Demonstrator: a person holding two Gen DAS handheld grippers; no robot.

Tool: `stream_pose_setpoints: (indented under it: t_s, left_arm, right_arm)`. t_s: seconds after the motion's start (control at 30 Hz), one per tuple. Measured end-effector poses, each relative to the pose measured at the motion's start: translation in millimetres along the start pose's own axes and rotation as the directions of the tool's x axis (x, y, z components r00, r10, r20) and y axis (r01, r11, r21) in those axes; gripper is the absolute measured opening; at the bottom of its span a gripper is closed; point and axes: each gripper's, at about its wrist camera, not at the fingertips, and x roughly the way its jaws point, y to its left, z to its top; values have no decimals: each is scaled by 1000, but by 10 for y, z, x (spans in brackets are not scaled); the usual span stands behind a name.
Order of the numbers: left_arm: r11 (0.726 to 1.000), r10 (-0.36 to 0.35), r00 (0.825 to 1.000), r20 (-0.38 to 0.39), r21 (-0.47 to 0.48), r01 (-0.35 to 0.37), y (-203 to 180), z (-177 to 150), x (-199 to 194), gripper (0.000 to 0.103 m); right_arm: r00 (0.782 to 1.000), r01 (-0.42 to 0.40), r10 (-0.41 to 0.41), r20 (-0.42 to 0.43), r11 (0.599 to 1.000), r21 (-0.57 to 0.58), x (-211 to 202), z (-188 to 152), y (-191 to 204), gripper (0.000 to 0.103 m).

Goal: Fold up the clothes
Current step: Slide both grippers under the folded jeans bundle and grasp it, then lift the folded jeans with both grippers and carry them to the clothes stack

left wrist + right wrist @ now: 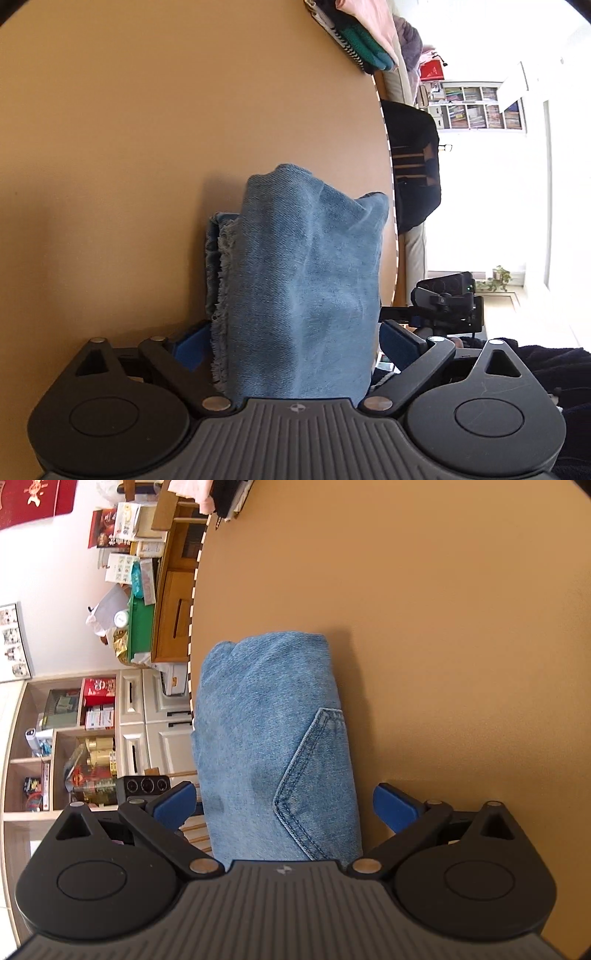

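Jeans point(299, 280) look pretty much folded into a bundle on the counter point(110, 147); both tools, left point(291, 345) and right point(284, 805), spread wide around it, not clamping.

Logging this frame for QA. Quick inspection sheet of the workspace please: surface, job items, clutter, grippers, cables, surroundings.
Surface: tan tabletop, bare around the garment.
Job's things: folded blue denim garment near the table edge, back pocket showing; frayed hem visible in the left wrist view.
Clutter: stack of folded clothes at the far table edge.
Grippers: left gripper open, blue pads either side of the denim; whether they touch it cannot be told. right gripper open, straddling the denim, pads apart from it.
Cables: nothing seen.
Surroundings: bookshelf and bright window on one side; cabinet shelves with boxes on the other.
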Motion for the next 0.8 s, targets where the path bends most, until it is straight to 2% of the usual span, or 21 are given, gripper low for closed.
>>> stream_pose_setpoints:
  t_s: [0.1, 0.13, 0.27, 0.3, 0.33, 0.37, 0.4, 0.43, 0.47, 0.53, 0.57, 0.7, 0.8]
  left_arm:
    - [1000, 15, 999, 30, -21, -14, 63, -56, -37, 79]
    - [1000, 13, 999, 46, -23, -12, 75, -93, -50, 77]
    - [1000, -2, 994, 105, -28, 4, 109, -221, -86, 77]
    - [1000, 0, 993, 114, -23, 3, 100, -243, -78, 77]
    - [1000, 0, 993, 122, -20, 2, 85, -265, -81, 77]
    - [1000, 1, 992, 129, -18, 1, 70, -287, -85, 78]
    - [1000, 1, 991, 135, -22, 2, 62, -308, -97, 80]
    - [1000, 1, 990, 141, -27, 3, 54, -328, -110, 80]
    - [1000, 2, 989, 148, -29, 3, 45, -345, -109, 80]
    - [999, 7, 986, 169, -51, 2, 30, -390, -103, 80]
    - [998, 12, 983, 181, -63, -1, 19, -420, -100, 79]
    - [994, 100, 968, 230, -71, -86, -115, -615, -51, 56]
    - [990, 121, 962, 244, -104, -98, -208, -771, 75, 53]
  right_arm:
    - [999, 0, -1, -33, 999, -37, 80, 57, 64, 103]
    - [999, -3, 1, -44, 999, -54, 129, 84, 100, 103]
    - [996, -10, -4, -95, 990, -143, 299, 115, 253, 103]
    - [994, -4, -9, -105, 992, -125, 306, 145, 235, 102]
    - [993, 3, -15, -116, 995, -105, 312, 178, 214, 92]
    - [992, 10, -21, -127, 996, -84, 318, 211, 192, 55]
    - [990, 5, -12, -138, 999, -46, 314, 244, 120, 41]
    - [989, 0, -1, -149, 1000, -6, 309, 277, 42, 36]
    - [987, -5, 10, -159, 999, 34, 304, 310, -35, 35]
    - [988, 22, -34, -152, 997, -79, 281, 266, 80, 35]
    - [987, 31, -46, -152, 995, -94, 279, 263, 120, 35]
    - [985, 46, -61, -160, 994, -102, 216, 382, 185, 34]
    - [979, 75, -100, -178, 987, -142, 118, 422, 225, 33]
